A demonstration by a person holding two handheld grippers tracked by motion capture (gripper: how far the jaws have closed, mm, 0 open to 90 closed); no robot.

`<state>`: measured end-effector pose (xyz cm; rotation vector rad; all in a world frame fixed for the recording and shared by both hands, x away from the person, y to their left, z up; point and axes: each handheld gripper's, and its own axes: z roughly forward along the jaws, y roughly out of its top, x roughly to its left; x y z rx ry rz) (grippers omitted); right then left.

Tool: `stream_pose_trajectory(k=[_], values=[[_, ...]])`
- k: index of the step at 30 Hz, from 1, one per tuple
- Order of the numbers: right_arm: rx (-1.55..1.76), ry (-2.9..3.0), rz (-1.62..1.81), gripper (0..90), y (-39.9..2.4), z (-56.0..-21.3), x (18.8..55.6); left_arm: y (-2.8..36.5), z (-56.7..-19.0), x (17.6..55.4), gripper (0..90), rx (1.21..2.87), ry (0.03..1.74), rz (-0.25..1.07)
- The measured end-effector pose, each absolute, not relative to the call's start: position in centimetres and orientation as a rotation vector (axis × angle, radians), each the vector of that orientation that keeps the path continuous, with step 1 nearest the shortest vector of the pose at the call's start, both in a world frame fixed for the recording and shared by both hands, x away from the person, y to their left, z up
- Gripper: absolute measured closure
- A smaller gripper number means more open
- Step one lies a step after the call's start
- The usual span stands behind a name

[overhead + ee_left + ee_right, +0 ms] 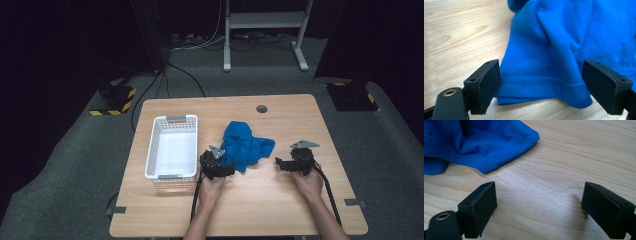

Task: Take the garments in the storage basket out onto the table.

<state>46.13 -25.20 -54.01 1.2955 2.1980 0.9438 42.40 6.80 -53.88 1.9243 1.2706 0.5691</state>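
The blue shirt (564,50) bears no readable writing; its stitched hem runs across between the left gripper (541,85)'s wide jaws. The right gripper (539,210)'s jaws gape wide over bare worktop (564,165).

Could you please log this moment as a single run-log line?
left tool: open, astride hem of blue cloth | right tool: open, over bare table | white basket: empty

floor: grey carpet (75,165) | backdrop: dark | table (280,200) - light wood
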Motion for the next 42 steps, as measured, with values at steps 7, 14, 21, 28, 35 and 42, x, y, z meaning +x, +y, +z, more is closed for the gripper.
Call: stream_pose_trajectory(k=[7,14,21,28,35,42], values=[[1.297,2.197,0.943,12.4,-25.2,-54.0,46.1,6.6,-54.0,42.5,15.5,1.95,1.272,0.579],[1.299,2.196,0.942,12.3,-25.2,-54.0,46.1,6.2,-54.1,42.8,12.3,1.993,1.285,0.573],[1.287,2.2,0.943,14.4,-25.0,-53.9,45.8,5.9,-54.0,42.3,11.1,1.97,1.253,0.58],[1.166,2.216,1.025,15.6,-23.6,-53.3,44.6,5.5,-53.8,41.6,12.3,1.929,1.201,0.592],[1.083,2.266,1.088,17.2,-21.8,-52.8,44.5,4.8,-53.2,41.3,15.3,1.913,1.148,0.602],[1.006,2.309,1.112,29.6,-20.0,-53.0,44.5,3.9,-53.1,41.0,27.6,1.925,1.112,0.605]])
